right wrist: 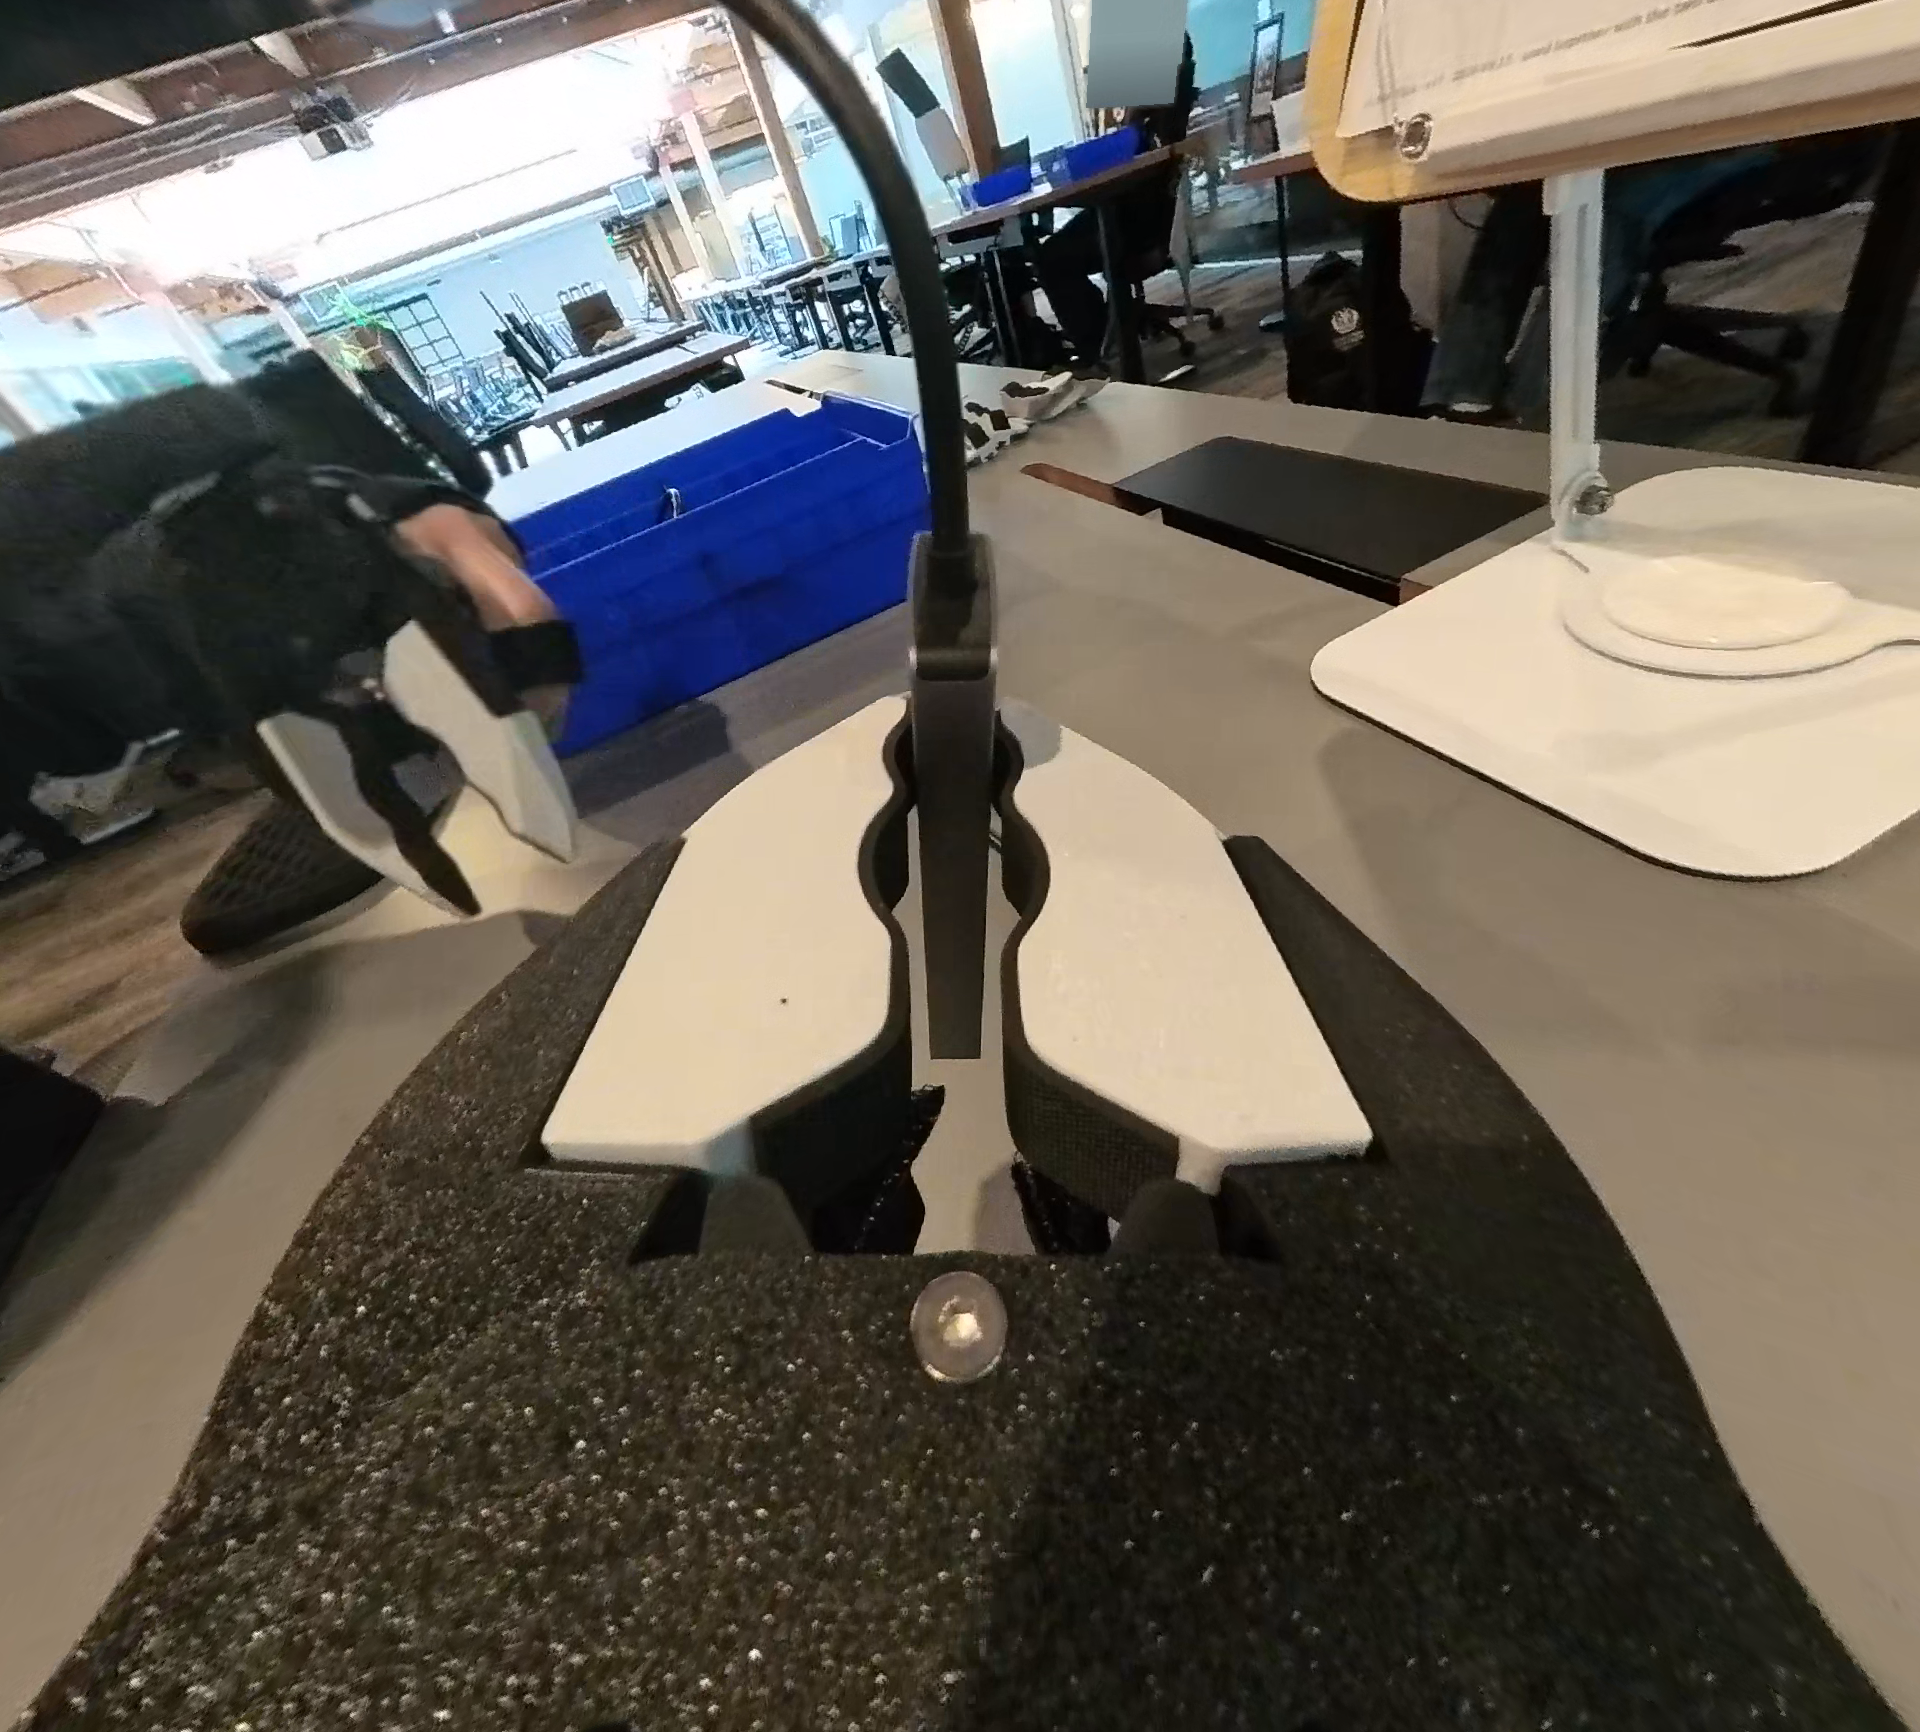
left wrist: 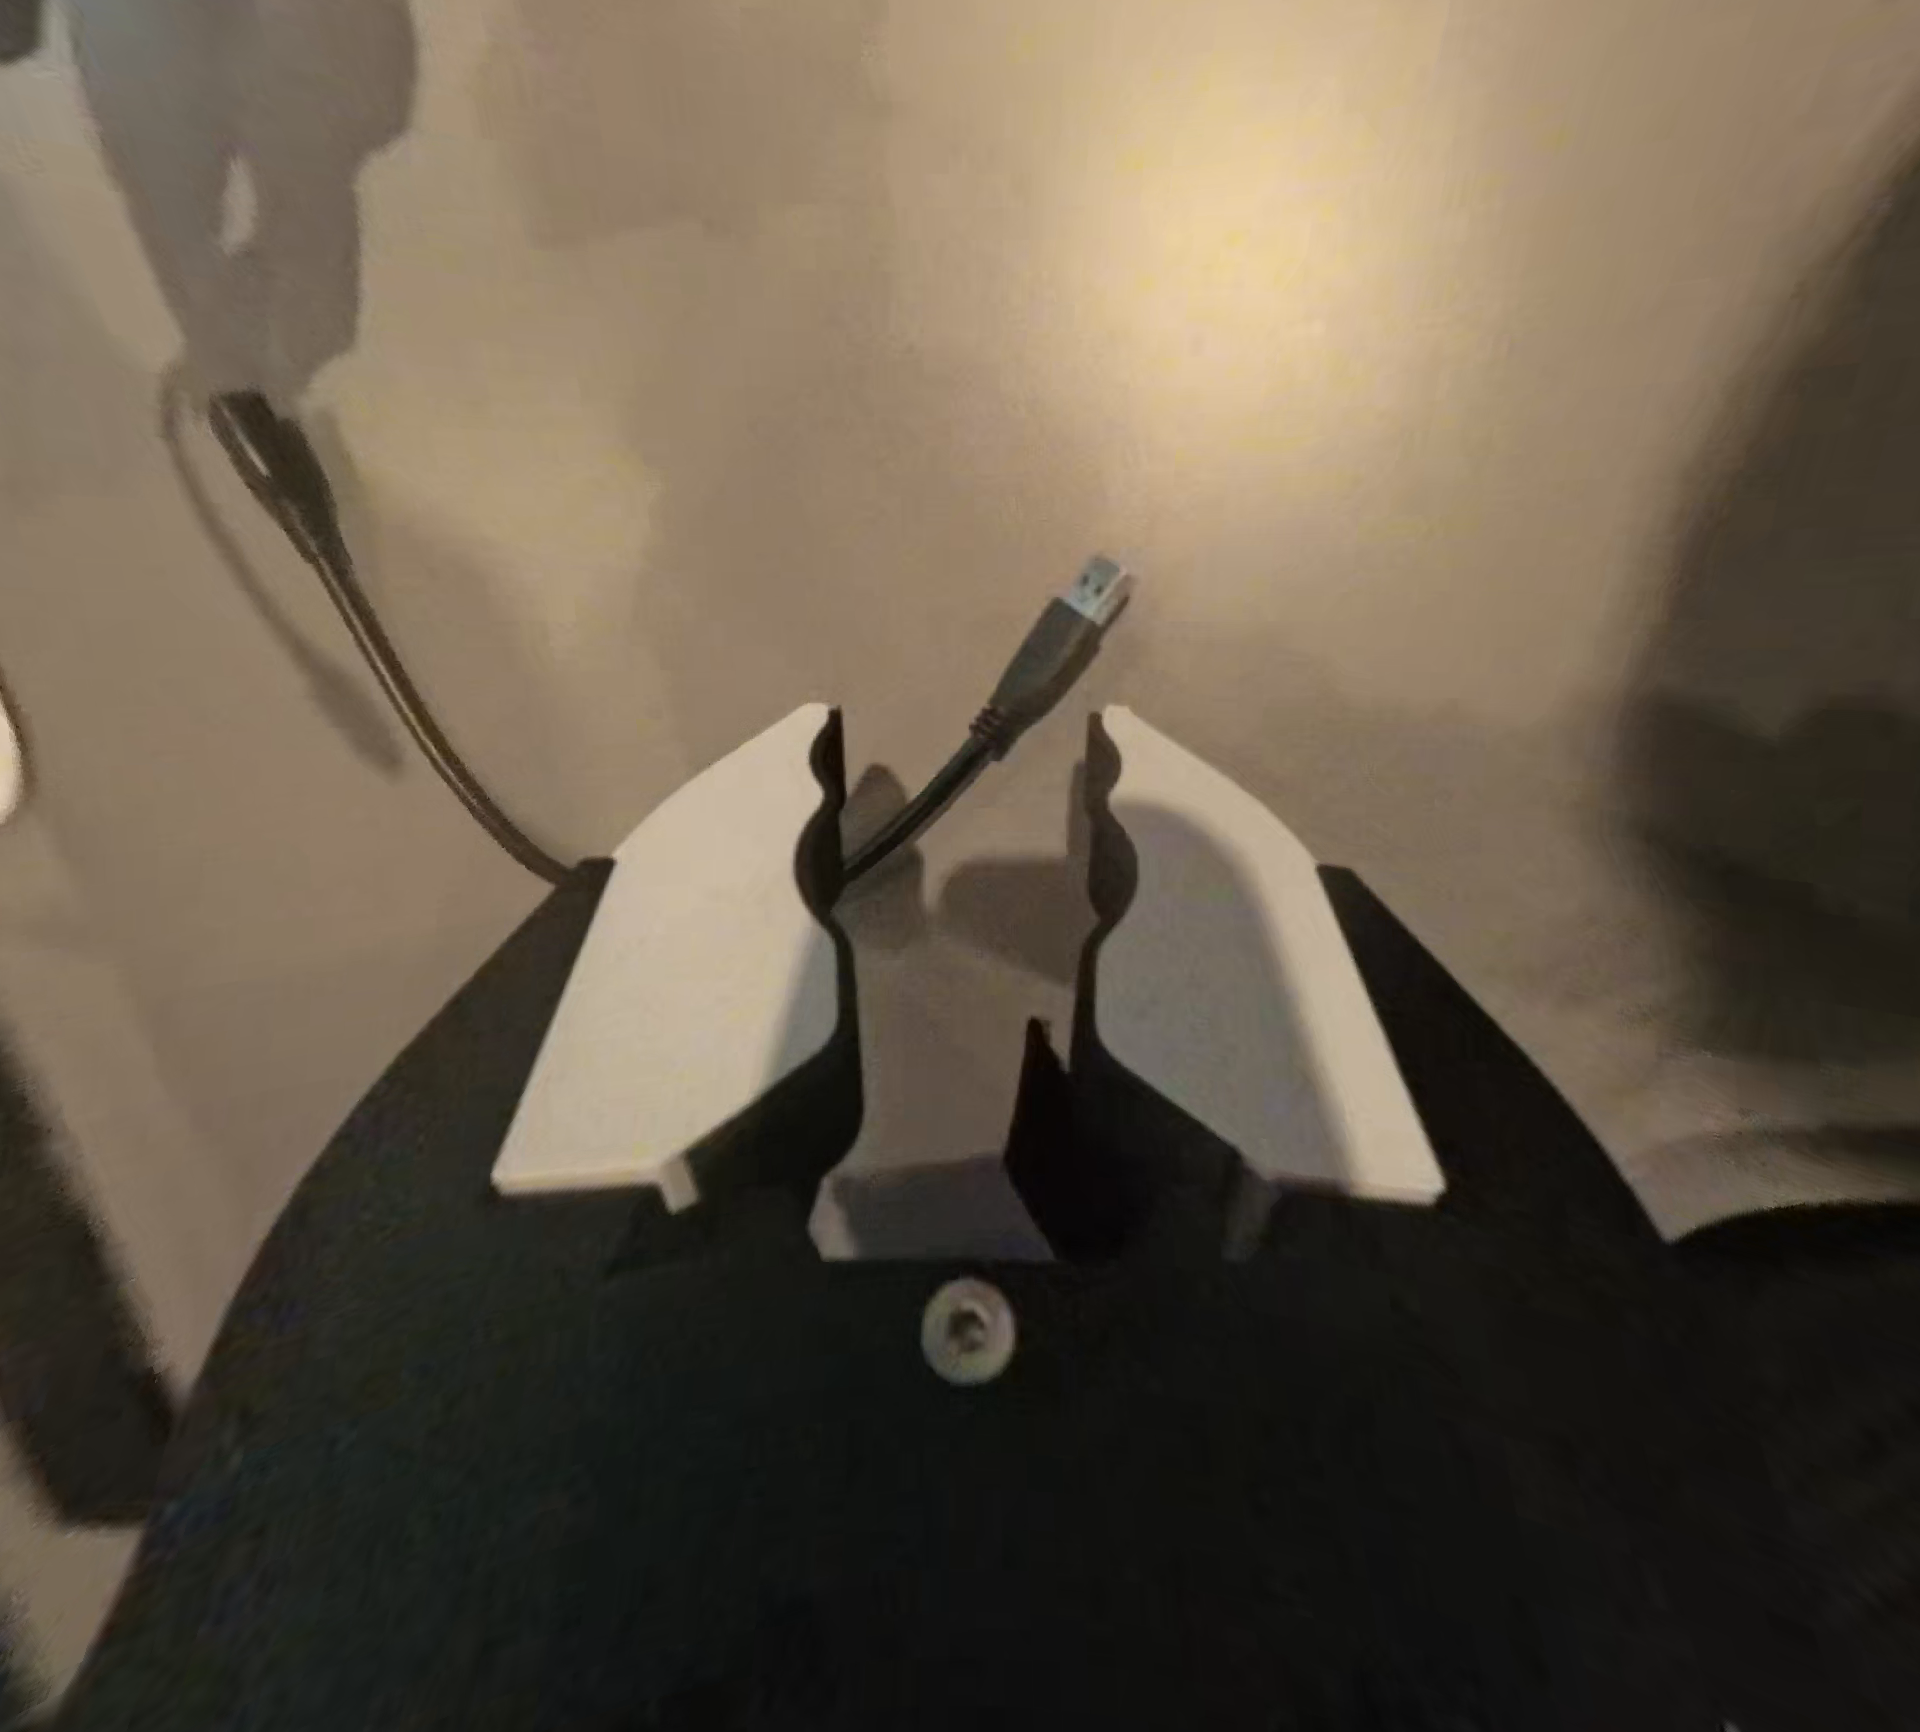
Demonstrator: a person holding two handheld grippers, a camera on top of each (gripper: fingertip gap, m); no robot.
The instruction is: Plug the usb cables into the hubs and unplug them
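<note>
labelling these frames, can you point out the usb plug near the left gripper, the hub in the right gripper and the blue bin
usb plug (left wrist: 1091, 607): left wrist view, on its metal tip.
hub (right wrist: 954, 809): right wrist view, on its dark body between the fingers.
blue bin (right wrist: 727, 560): right wrist view, on its front wall.

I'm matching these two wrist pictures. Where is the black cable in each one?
Left wrist view: the black cable curves from upper left down behind the left gripper and reappears between its open fingers, ending in a USB plug.
Right wrist view: it arcs from the USB hub, clamped in the right gripper, toward top left.
Shared landmark: the left gripper, bottom centre in its own view, mid-left in the other.
</note>
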